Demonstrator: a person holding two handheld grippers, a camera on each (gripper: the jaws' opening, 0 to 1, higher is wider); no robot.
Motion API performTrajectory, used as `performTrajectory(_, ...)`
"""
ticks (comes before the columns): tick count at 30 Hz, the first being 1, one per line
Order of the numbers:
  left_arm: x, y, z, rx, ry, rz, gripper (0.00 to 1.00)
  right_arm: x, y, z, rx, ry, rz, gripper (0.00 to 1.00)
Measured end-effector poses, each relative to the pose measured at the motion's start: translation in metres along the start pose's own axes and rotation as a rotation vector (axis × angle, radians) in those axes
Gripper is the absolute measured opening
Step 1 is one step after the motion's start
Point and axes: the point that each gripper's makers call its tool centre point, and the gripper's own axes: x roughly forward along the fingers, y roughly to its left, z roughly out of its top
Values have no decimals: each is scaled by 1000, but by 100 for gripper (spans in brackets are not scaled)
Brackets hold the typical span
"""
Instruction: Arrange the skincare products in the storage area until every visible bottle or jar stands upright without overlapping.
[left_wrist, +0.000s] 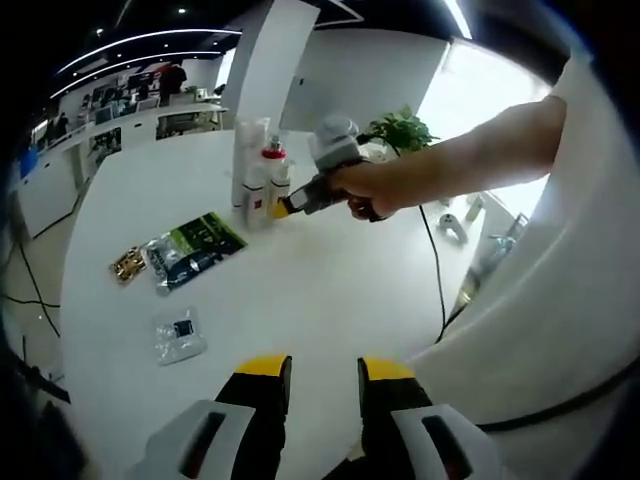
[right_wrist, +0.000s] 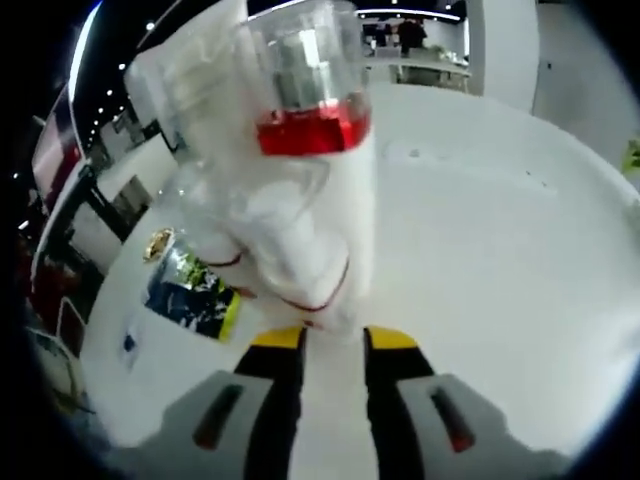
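Observation:
A cluster of white skincare bottles (left_wrist: 255, 185) stands at the far side of the white round table (left_wrist: 300, 290). One of them has a red band and a clear cap (left_wrist: 273, 152). My right gripper (left_wrist: 287, 206), held by a hand, has its yellow tips right beside this cluster. Seen close in the right gripper view, the red-banded bottle (right_wrist: 310, 200) has its base just at my right gripper (right_wrist: 333, 340), whose jaws stand open. Near the table's front edge, my left gripper (left_wrist: 325, 370) is open with nothing in it.
A green-and-black sachet (left_wrist: 195, 245), a small gold packet (left_wrist: 128, 265) and a clear packet (left_wrist: 180, 335) lie flat left of the bottles. A black cable (left_wrist: 436, 270) runs over the right side. A potted plant (left_wrist: 400, 130) stands behind the bottles.

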Motion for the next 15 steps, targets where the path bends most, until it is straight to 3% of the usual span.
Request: performTrajectory(15,2,-7,1,9,12,2,28,5,1,7,-237,29,62,24)
